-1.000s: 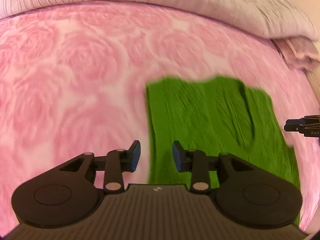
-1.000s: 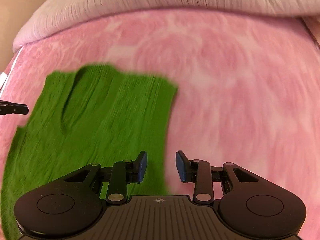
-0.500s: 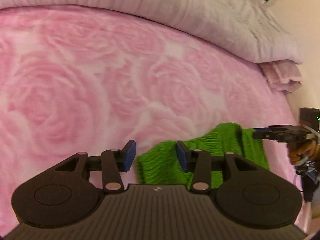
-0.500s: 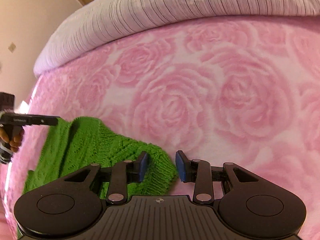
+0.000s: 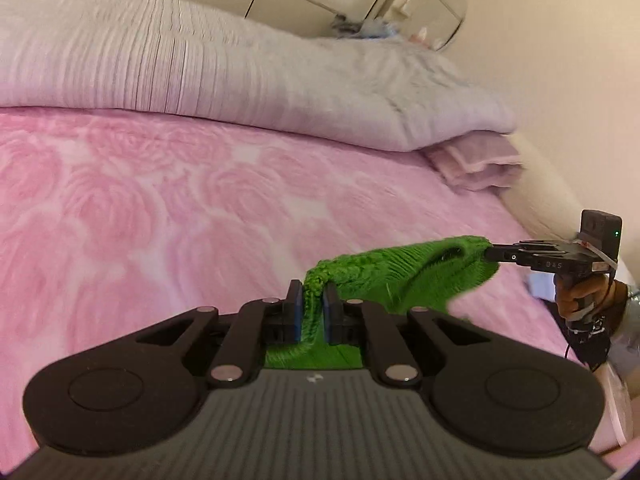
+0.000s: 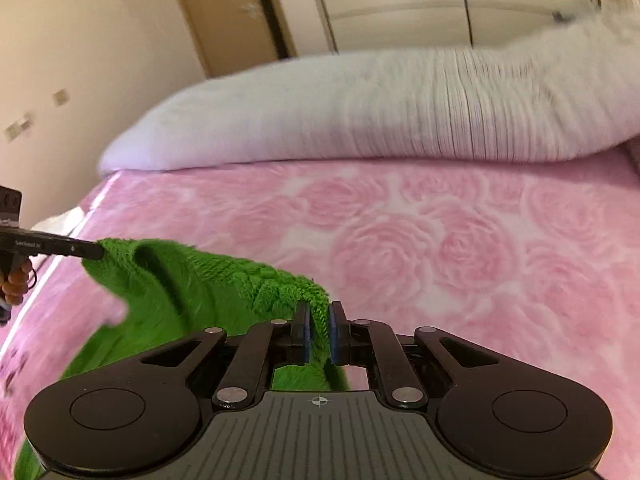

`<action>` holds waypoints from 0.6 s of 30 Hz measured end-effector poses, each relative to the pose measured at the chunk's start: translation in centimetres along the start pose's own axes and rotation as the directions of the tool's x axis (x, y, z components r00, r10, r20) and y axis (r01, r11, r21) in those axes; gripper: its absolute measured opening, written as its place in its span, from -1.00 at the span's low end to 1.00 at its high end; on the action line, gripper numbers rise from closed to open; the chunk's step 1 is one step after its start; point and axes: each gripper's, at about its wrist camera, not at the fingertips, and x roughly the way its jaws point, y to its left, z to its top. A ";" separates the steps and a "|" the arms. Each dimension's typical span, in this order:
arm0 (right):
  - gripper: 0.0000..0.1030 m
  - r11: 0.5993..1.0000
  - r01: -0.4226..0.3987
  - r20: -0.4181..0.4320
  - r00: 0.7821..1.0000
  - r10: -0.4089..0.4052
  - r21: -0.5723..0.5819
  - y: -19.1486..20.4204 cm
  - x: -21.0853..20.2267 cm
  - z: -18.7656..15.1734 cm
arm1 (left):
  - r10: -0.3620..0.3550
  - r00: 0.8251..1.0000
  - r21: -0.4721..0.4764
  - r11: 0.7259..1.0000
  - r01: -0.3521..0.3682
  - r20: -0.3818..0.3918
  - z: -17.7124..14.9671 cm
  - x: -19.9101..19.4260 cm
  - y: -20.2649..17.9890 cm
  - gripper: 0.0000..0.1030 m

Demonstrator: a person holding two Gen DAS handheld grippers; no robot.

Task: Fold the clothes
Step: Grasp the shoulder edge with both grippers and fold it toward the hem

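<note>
A green knitted garment hangs stretched between my two grippers above the pink rose-patterned bed cover. My left gripper is closing, its blue pads pressing on one bunched corner of the knit. My right gripper is closing too, with the other corner of the garment pinched between its pads. Each view shows the opposite gripper from the side, holding its end of the cloth: the right gripper and the left gripper. The garment's lower part sags out of sight below the grippers.
A rolled grey-white ribbed duvet lies along the far side of the bed. A folded pale pink cloth sits beside its right end. Cream wardrobe doors stand behind. A person's hand holds the right gripper's handle.
Both grippers went from open over the flat garment to shut on its corners. They rose and tilted up, lifting the green knit off the bed cover.
</note>
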 end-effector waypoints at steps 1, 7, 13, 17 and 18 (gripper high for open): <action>-0.85 1.000 -0.001 -0.004 1.000 0.001 -0.021 1.0 -2.0 -1.4 | 0.008 1.000 -0.013 1.000 -0.008 0.000 -1.8 -1.8 -1.0 -0.87; -0.98 0.997 0.043 -0.256 0.965 -0.059 -0.066 6.6 -8.6 -13.7 | 0.192 0.963 -0.063 0.976 -0.206 -0.187 -15.8 -7.3 -6.2 -0.86; -0.78 0.977 0.188 -0.369 0.919 -0.140 0.097 10.0 -10.8 -21.0 | 0.315 0.908 -0.227 0.897 -0.381 -0.278 -21.4 -9.3 -8.1 -0.70; 0.05 0.932 0.283 -0.275 0.937 -0.218 0.225 11.8 -10.0 -20.5 | 0.375 0.888 -0.145 0.895 -0.421 -0.267 -20.4 -7.0 -9.6 -0.53; 0.05 0.923 0.297 -0.250 0.939 -0.235 0.246 12.1 -9.4 -20.4 | 0.381 0.891 -0.113 0.902 -0.417 -0.247 -20.4 -6.3 -9.8 -0.50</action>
